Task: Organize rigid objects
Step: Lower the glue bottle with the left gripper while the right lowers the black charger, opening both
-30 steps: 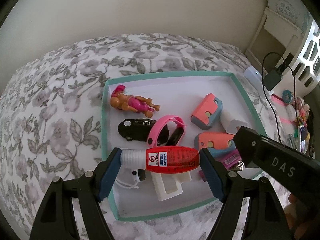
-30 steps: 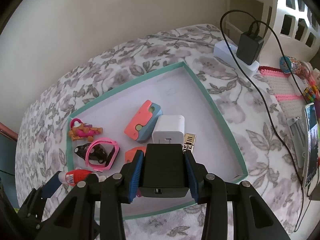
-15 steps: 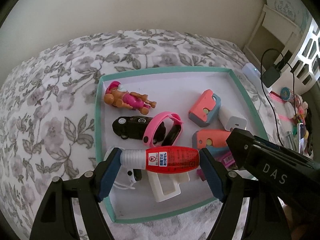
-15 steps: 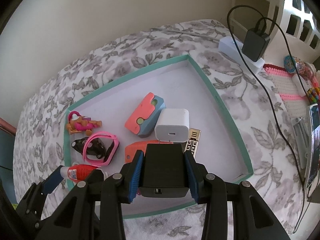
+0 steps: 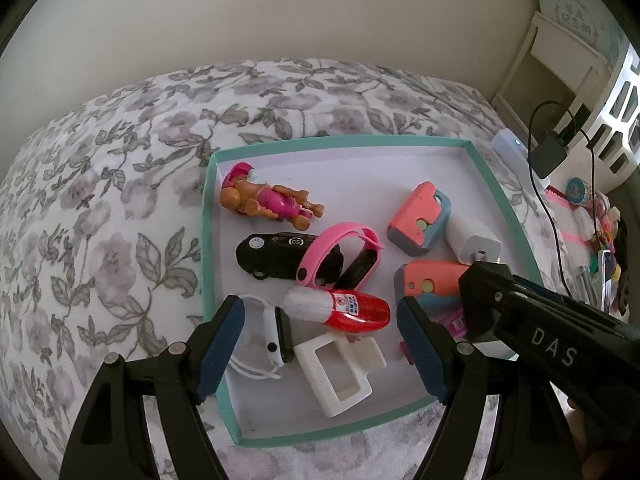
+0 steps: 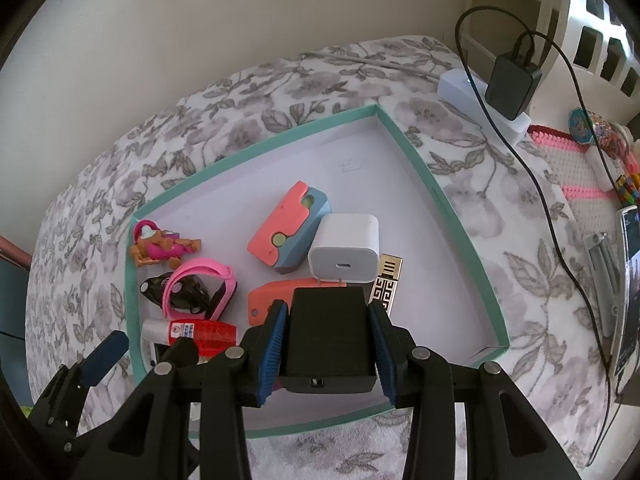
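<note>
Two grippers over teal-rimmed tray (image 5: pixel 208 240) on floral bedspread (image 5: pixel 100 200). Left gripper (image 5: pixel 320 344) spread, pads clear of red glue bottle (image 5: pixel 352 310) lying in tray between them, on white frame (image 5: pixel 340 376). Right gripper (image 6: pixel 326 344) pinching black charger block (image 6: pixel 328 336). Farther in tray: pink band (image 5: pixel 340 256), black toy car (image 5: pixel 276 254), white plug (image 6: pixel 346 248), doll (image 5: pixel 264 202)

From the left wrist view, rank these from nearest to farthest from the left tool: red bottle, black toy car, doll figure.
1. red bottle, lying in the tray between the open left tool's fingers, untouched.
2. black toy car, beyond it, mid-tray left.
3. doll figure, far left corner.
</note>
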{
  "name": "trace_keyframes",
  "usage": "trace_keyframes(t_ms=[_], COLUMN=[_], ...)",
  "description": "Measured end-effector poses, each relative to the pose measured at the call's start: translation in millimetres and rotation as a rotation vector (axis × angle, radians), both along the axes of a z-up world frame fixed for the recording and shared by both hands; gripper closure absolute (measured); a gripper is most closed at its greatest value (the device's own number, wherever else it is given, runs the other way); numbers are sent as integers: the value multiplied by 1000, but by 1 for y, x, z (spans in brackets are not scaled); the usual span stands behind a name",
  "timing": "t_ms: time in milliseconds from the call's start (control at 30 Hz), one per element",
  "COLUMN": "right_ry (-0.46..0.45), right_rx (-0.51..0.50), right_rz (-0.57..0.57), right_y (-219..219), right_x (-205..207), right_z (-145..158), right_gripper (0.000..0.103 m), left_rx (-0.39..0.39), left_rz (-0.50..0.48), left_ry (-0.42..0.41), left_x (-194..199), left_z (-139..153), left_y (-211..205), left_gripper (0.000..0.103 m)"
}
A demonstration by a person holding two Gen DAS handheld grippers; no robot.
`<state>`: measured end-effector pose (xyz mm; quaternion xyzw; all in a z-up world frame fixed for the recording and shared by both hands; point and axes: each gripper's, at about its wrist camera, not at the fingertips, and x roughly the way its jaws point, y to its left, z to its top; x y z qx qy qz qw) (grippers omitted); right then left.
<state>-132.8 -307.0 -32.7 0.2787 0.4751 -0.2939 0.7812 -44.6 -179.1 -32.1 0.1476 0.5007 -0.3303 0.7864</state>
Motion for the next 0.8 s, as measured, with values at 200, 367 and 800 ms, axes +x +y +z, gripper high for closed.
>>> trace_keyframes(t_ms=[200,367,800], right_ry=[-7,-12,-33], right_rx=[-17,-14,-34], right_rz=[5,1,-17], right_y=[1,0,0], right_x=[0,0,-3], right_z=[2,3,10], right_gripper=[59,58,58], left_rx=[2,-3,-5], left_rz=[15,29,137], left_ry=[-1,-7,-2], left_x=[3,5,22], left_z=[1,4,7], left_y=[3,5,22], left_gripper=[24,24,24])
